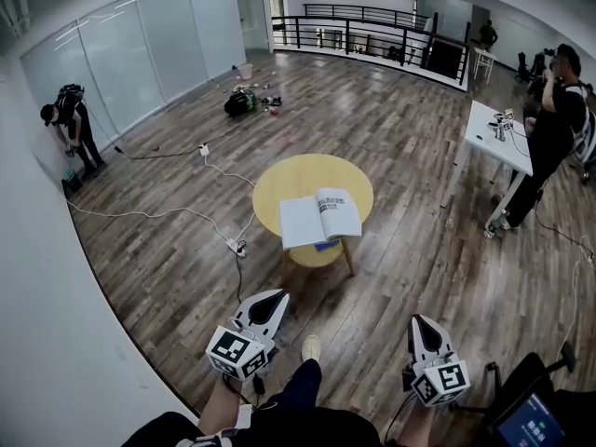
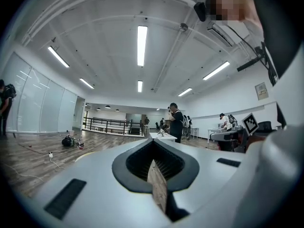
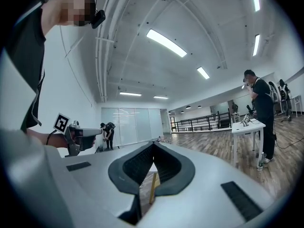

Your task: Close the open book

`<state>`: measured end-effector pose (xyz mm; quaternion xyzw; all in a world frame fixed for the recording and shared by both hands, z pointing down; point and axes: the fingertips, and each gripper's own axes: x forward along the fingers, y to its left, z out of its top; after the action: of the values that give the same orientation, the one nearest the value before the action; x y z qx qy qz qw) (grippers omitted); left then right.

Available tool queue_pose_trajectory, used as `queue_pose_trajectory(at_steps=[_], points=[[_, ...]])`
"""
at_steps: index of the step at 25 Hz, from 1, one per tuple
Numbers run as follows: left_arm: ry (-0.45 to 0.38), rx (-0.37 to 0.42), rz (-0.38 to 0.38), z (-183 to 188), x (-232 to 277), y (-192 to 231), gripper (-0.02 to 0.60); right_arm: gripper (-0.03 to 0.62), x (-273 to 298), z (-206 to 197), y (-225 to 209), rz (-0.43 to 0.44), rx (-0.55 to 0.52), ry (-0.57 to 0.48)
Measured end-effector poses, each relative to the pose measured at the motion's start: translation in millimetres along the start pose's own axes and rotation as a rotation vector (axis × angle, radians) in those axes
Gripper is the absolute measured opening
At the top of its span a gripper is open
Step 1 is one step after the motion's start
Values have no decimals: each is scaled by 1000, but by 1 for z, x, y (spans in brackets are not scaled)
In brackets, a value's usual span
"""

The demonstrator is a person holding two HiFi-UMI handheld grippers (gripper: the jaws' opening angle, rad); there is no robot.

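Left gripper [image 1: 270, 296] first: in the left gripper view its jaws are pressed together at the tips with nothing between them [image 2: 153, 140]. Same deal on the right gripper [image 1: 419, 321], tips closed and empty [image 3: 153, 144]. Both are held level, down by my legs.

So I'd say the task hasn't really started, this is just the approach. The open book [image 1: 319, 218], white pages and softcover-looking, lies flat on the near half of the round yellow wooden table [image 1: 270, 180], well apart from both grippers. There's a small blue thing [image 1: 326, 246] poking out from under its near edge, can't tell what.

Next move as I see it: walk up to the table, get a jaw tip under one half of the book at its outer edge, and fold it over onto the other half. Closed jaws might do as a wedge, otherwise I'd spread one pair and pinch the cover. The book could slide on that smooth top, so the other gripper should probably pin it.

Stuff to watch: a white cable with a power strip [image 1: 237, 246] lies on the wooden floor just beside the table's left leg, decent trip risk. A person in black [image 1: 554, 119] stands at a white desk [image 1: 489, 133] off to the right, not in my path.
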<state>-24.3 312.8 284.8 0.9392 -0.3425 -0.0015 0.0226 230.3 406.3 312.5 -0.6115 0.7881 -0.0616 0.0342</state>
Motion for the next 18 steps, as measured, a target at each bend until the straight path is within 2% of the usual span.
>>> queue_pose_trajectory(at_steps=[11, 18], points=[[6, -38, -6, -2, 107, 114, -2, 3, 151, 4, -36, 7, 8, 34], [4, -42, 13, 3, 150, 189, -2, 3, 248, 16, -46, 31, 4, 50]])
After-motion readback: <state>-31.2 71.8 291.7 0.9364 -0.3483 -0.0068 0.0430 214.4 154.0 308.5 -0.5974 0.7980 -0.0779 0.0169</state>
